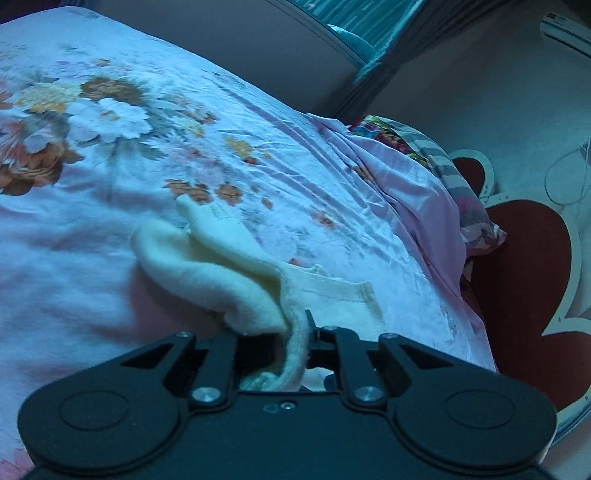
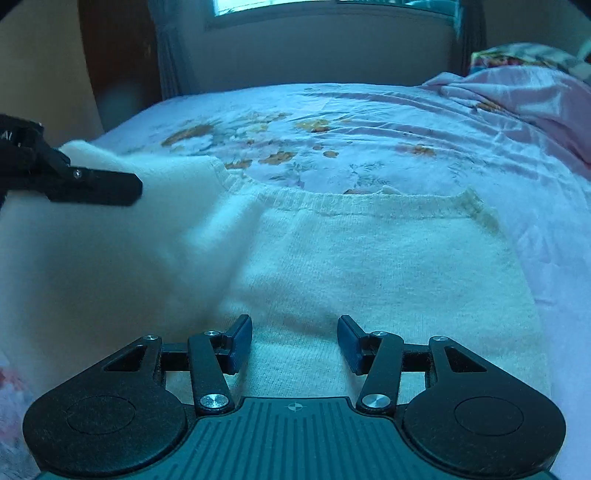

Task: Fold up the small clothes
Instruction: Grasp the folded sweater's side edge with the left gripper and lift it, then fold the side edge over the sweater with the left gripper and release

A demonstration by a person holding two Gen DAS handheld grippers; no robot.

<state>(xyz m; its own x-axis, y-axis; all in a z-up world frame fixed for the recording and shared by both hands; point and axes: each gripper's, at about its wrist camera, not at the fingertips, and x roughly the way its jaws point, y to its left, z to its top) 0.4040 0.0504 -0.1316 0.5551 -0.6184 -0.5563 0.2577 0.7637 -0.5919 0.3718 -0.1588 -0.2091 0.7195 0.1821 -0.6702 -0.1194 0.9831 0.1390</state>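
A small cream knit garment point(image 2: 369, 258) lies on a floral bed sheet point(image 2: 369, 125). Its right part lies flat, with a ribbed hem toward the far side. My left gripper point(image 1: 295, 343) is shut on an edge of the cream garment point(image 1: 221, 273) and holds that part lifted, so the cloth drapes in a fold. The left gripper also shows in the right wrist view point(image 2: 92, 184) at the left, with the raised cloth blurred beside it. My right gripper point(image 2: 294, 343) is open and empty, low over the flat part of the garment.
The bed sheet point(image 1: 110, 147) is pink-white with orange and white flowers. A bunched pink cover point(image 2: 535, 96) and a colourful pillow point(image 1: 424, 147) lie at the bed's head end. A red-and-white headboard point(image 1: 524, 266) stands beyond. A wall with a window point(image 2: 314, 7) is behind the bed.
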